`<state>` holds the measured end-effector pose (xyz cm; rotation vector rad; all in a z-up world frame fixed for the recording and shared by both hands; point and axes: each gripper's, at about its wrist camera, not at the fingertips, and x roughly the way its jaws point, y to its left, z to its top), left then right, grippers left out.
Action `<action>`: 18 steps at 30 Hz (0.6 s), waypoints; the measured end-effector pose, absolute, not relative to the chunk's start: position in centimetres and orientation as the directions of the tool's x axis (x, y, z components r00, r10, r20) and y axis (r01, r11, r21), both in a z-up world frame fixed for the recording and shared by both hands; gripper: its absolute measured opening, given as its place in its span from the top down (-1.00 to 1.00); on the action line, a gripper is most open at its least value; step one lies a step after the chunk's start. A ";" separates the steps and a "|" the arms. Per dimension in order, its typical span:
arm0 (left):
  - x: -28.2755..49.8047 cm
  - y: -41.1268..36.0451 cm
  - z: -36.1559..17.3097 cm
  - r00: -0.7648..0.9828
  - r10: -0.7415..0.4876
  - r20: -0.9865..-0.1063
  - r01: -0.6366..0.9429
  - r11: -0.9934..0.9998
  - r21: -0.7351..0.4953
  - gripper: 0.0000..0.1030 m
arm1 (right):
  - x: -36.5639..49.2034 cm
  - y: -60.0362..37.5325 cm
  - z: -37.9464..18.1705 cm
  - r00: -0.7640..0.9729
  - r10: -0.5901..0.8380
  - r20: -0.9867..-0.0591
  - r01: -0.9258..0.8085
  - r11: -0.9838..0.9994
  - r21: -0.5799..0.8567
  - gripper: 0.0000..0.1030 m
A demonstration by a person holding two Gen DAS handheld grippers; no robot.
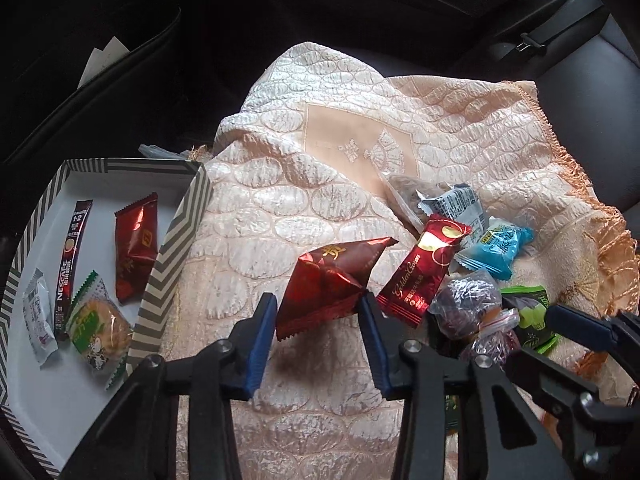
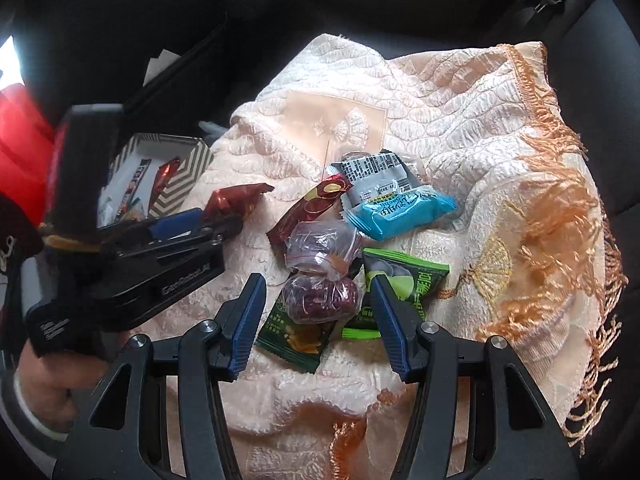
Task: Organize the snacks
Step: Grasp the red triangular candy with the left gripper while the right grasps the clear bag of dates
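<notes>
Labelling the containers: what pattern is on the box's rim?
Grey-and-cream chevron stripes on the box; clearest in left wrist view.

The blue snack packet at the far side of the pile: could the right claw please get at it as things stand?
Probably yes. The right claw stands open over the clear bean bags, and the blue snack packet lies uncovered on top just beyond; only a reach across the pile is needed.

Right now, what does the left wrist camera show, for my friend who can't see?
The left gripper has its jaws around a shiny red snack packet above a cream quilted cloth. A striped box with snacks sits left; more snacks are piled right.
</notes>
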<state>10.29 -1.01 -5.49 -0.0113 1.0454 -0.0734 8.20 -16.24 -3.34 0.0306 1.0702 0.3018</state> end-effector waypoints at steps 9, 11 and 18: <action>9.0 0.5 -5.5 0.501 -0.056 -0.864 0.033 0.998 -0.045 0.14 | 11.8 -15.0 -6.9 0.317 0.286 -0.904 -0.213 0.951 0.226 -0.17; 8.7 0.6 -5.6 0.501 -0.054 -0.864 0.031 0.999 -0.045 0.14 | 11.7 -14.8 -7.7 0.320 0.238 -0.917 -0.214 0.961 0.175 0.13; 7.3 1.4 -4.1 0.525 -0.047 -0.850 0.028 0.999 -0.038 0.15 | 9.5 -15.4 -5.5 0.370 0.275 -0.887 -0.240 0.951 0.195 0.14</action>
